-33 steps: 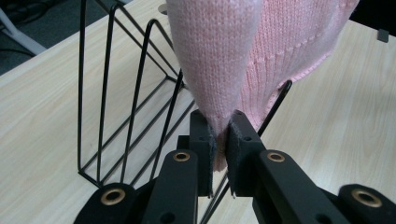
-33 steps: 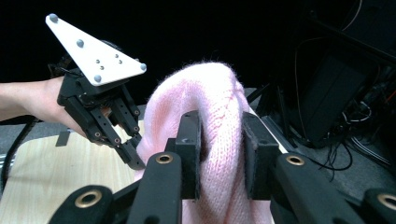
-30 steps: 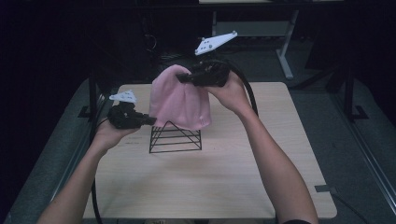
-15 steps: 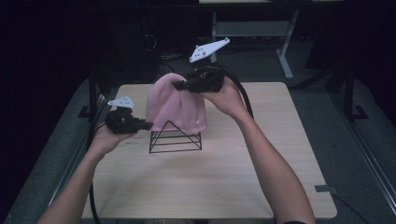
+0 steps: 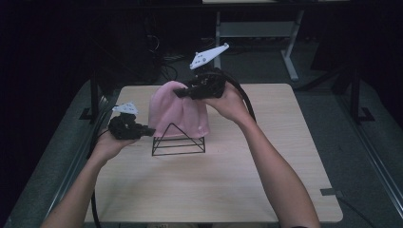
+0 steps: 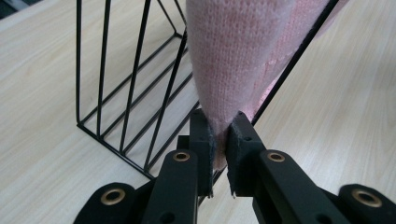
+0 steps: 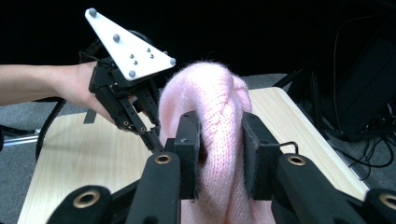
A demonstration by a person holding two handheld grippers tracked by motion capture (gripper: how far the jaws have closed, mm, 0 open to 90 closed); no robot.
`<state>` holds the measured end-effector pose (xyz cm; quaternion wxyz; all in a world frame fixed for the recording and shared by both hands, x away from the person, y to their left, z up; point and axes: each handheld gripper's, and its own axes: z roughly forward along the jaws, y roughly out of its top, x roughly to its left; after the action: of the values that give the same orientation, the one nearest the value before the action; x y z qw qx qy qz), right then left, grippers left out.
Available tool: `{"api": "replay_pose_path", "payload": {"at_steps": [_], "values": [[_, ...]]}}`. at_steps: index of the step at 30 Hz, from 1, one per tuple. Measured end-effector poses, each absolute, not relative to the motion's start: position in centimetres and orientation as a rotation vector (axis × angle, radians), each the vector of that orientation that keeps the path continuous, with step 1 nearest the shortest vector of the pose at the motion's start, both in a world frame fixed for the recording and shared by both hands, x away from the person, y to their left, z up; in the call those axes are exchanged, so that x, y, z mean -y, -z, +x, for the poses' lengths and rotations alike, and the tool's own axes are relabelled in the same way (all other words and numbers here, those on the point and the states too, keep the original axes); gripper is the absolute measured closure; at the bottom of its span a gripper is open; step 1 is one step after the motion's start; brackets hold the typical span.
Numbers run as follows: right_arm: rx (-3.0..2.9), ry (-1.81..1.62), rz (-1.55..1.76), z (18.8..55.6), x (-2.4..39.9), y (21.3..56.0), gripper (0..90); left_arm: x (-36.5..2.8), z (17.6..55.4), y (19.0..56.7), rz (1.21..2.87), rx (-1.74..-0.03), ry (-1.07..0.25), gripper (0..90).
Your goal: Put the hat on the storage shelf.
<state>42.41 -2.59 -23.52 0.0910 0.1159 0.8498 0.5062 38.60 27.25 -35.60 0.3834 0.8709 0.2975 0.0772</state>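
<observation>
Pink knit hat draped over black wire rack, tabletop centre. Left claw at rack's 9 o'clock, pinching hat's lower edge tight. Right claw at hat's 1 o'clock, clamped on bunched crown. Rack base rests flat on tabletop.
</observation>
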Motion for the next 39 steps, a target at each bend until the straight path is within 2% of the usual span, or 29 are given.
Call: {"api": "replay_pose_path", "payload": {"at_steps": [12, 39], "values": [[-2.581, -1.485, 0.335, 42.6, 1.7, 24.8, 70.1, -27.1, 39.0, 36.4, 2.323, -0.771, -0.217, 81.3], [-2.687, -1.438, 0.345, 42.7, 0.9, 27.5, 69.8, -27.6, 39.0, 39.4, 2.356, -0.838, -0.167, 81.3]]}}
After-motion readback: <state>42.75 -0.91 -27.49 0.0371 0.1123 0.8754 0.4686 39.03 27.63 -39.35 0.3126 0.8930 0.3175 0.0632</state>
